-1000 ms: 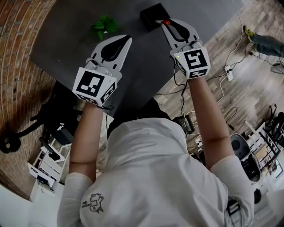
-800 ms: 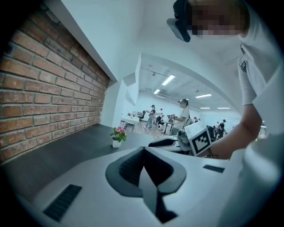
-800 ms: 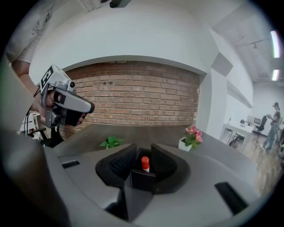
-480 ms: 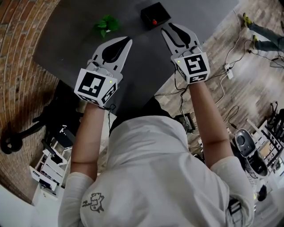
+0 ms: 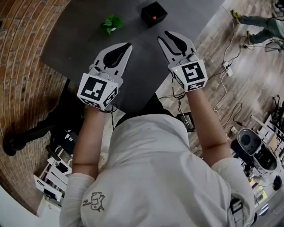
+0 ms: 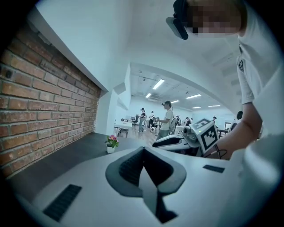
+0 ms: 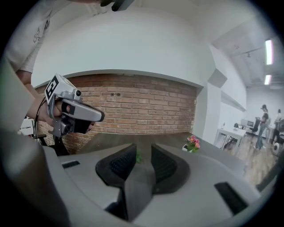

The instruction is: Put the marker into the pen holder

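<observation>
At the far side of the counter (image 5: 80, 40), the black square pen holder (image 5: 154, 13) stands upright with the marker (image 5: 154, 17) inside it. Only the marker's red end shows. A small potted plant (image 5: 112, 23) stands to the left, well apart.

The left gripper (image 5: 128, 45) has its jaws together with nothing between them. The right gripper (image 5: 163, 35) has its jaws apart and closing, with nothing between the pads. Both hover over the near half of the counter, clear of the pen holder.

Handling, as a judgement: the marker is probably light and stiff, with a smooth plastic barrel that can slip or roll between flat pads. If it needs reseating, grip squarely across the barrel just below the red end. The pen holder also looks light, so a sideways push may shift or tip it.

Markings: no brand or label is legible on the marker or pen holder. Each gripper cube carries black-and-white square codes, not text. The person's white shirt (image 5: 146, 177) bears a small graphic that cannot be read.
</observation>
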The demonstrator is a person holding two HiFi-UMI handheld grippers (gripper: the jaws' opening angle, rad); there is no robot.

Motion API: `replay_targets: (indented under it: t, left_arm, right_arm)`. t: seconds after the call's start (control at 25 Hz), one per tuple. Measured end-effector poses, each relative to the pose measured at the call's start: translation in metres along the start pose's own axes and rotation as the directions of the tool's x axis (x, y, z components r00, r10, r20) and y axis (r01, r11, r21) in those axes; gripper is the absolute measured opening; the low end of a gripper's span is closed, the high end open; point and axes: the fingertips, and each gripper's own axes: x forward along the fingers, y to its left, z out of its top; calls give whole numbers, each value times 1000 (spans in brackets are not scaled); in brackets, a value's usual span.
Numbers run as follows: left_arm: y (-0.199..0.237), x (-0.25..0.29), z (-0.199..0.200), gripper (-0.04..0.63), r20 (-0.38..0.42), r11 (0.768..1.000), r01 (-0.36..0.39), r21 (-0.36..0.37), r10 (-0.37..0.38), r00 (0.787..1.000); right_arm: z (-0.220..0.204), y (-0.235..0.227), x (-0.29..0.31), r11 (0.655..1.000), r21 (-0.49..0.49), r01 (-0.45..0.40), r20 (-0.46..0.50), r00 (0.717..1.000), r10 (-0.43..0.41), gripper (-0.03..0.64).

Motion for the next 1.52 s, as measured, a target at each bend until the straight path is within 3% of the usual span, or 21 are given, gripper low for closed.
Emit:
replay_targets:
  t: [0.48,0.8,1.52]
  left_arm:
    - [-60,-86,11,11,39,996,58,62,-60,997]
    - [-90,-142,12,11,65,993,84,84,-89,994]
    - [-116,-207,19,11,106,988,112,103,-123,987]
  right_arm:
    - [37,88,-82,999,49,24,67,997,-27,73]
    - [58,143,-131,999,14,35,104,994,-36,40]
    - [86,200,-194,997,3,75,159,984,-75,6]
